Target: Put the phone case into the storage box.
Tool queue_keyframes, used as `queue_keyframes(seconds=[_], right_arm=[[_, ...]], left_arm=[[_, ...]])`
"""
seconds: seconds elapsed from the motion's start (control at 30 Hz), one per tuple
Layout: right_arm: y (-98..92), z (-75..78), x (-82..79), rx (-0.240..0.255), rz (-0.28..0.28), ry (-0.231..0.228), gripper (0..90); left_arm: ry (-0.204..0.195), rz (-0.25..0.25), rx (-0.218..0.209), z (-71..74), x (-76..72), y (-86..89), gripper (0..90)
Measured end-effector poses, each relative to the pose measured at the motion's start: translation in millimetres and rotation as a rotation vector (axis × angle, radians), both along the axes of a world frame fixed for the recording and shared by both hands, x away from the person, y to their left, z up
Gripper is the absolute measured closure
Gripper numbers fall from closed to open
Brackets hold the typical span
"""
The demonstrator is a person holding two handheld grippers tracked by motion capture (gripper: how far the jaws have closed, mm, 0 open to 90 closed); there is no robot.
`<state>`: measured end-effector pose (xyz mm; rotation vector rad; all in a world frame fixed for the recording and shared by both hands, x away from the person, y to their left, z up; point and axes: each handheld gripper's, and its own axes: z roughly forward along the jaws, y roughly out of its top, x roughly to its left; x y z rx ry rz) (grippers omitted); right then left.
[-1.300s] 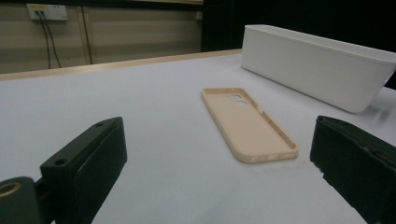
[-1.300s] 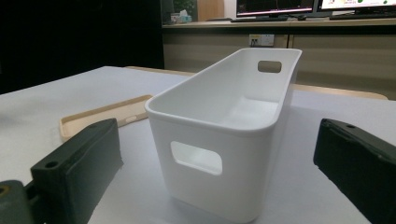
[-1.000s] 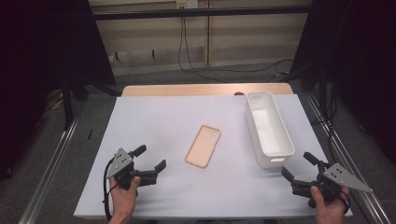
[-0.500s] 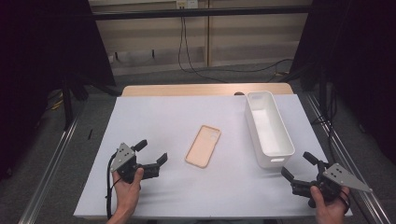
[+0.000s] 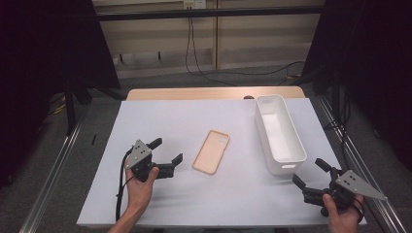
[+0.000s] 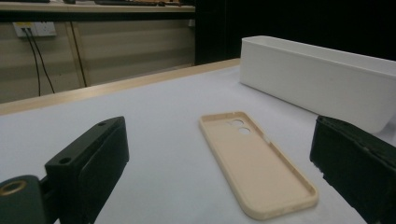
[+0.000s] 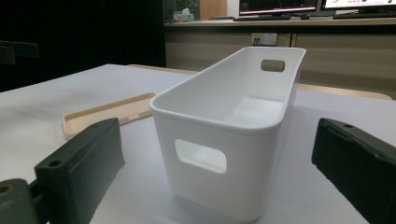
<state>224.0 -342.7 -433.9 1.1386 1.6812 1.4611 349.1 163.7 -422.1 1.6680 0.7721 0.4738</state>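
A beige phone case (image 5: 212, 151) (image 6: 257, 161) (image 7: 109, 115) lies hollow side up at the middle of the white table (image 5: 194, 121). To its right stands an empty long white bin (image 5: 279, 133) (image 6: 322, 79) (image 7: 233, 126) with handle cutouts. My left gripper (image 5: 166, 152) (image 6: 219, 182) is open just left of the case, jaws pointing toward it, nothing between them. Near the front right corner my right gripper (image 5: 311, 172) (image 7: 215, 182) is open, facing the bin's near end, apart from it.
A wooden strip (image 5: 214, 93) runs along the table's far edge. Metal frame rails (image 5: 53, 170) flank both sides. Dark curtains and cables stand behind. Bare white surface lies in front of the case and between the two hands.
My left gripper has moved up and to the right, closer to the phone case. The right gripper has stayed in place.
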Motion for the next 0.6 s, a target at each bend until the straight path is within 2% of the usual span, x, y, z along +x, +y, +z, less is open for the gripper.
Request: queue_keyframes(seconds=[0.07,0.13,0.27,0.3,0.47,0.6], right_arm=[[0.1,-0.4,0.5,-0.004,0.004,0.000,1.7],[0.7,-0.1,0.4,-0.004,0.006,-0.002,1.7],[0.6,-0.4,0.6,-0.005,0.008,0.002,1.7],[0.6,-0.4,0.6,-0.005,0.008,0.002,1.7],[1.3,-0.4,0.6,0.000,0.009,0.005,1.7],[1.5,-0.5,0.9,0.001,0.010,0.006,1.7]], left_arm=[[0.007,-0.010,0.013,-0.2,3.6,-3.0,4.2],[0.013,-0.016,0.008,-0.6,6.8,-5.5,4.2],[0.013,-0.016,0.030,-0.5,13.8,-9.9,3.9],[0.019,-0.011,0.023,-1.5,15.2,-11.5,3.9],[0.039,-0.016,0.059,-6.5,25.4,-19.2,3.2],[0.039,-0.021,0.068,-6.4,31.1,-26.1,3.2]])
